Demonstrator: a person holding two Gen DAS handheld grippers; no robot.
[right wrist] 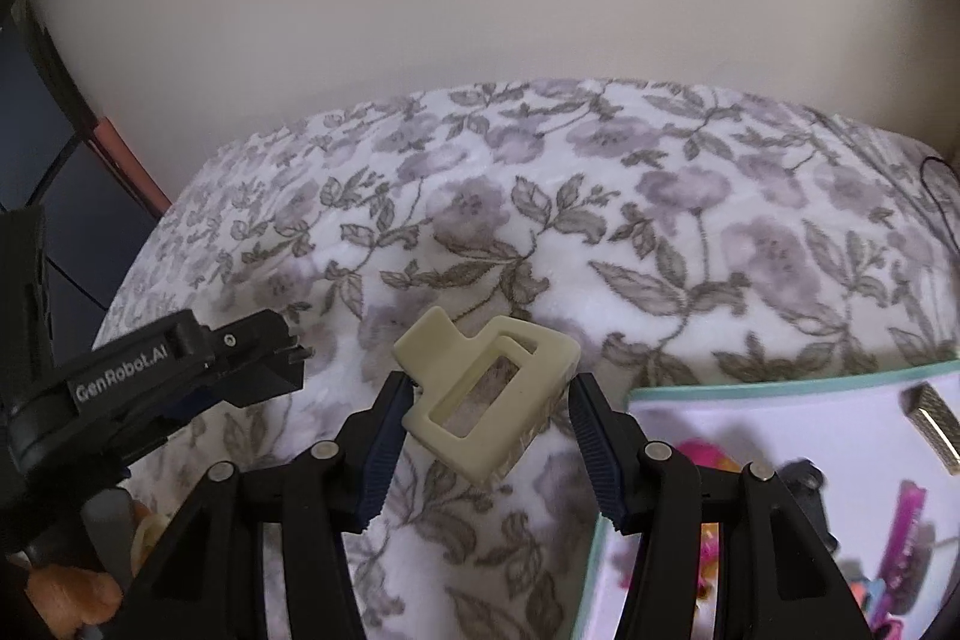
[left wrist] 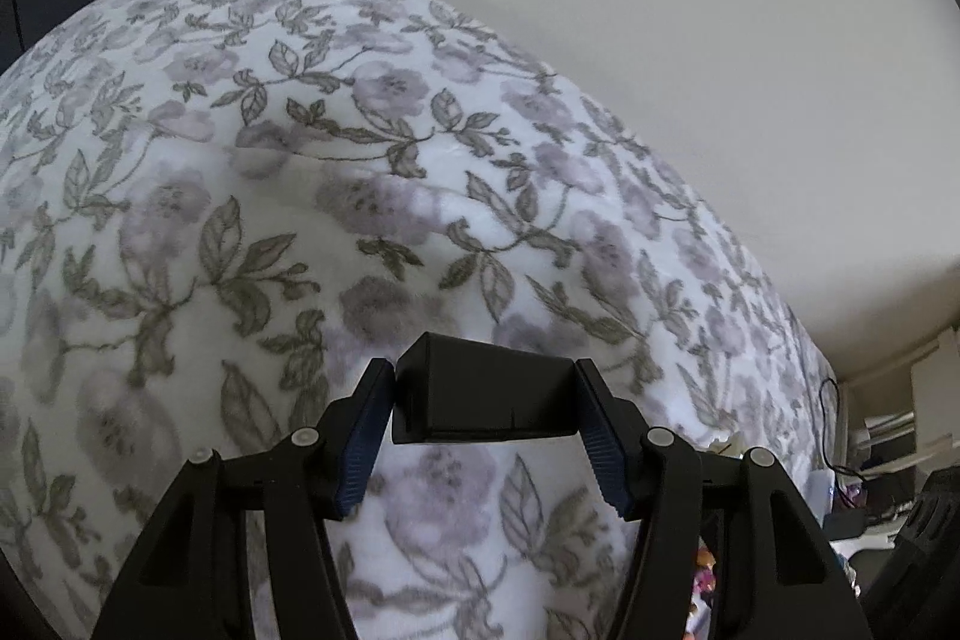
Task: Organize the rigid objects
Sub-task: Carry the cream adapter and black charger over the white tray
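Here: 1 black block [left wrist: 483, 394], 1 cream clip [right wrist: 489, 391], both held.

Matt black plastic block [left wrist: 480, 394]; matt cream plastic clip [right wrist: 489, 394]; soft, fuzzy floral cloth blanket [left wrist: 300, 160]; ribbed blue rubbery fingers [left wrist: 360, 445].

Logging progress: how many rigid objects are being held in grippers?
2: a black plastic block in the left gripper, a cream plastic frame piece in the right gripper.
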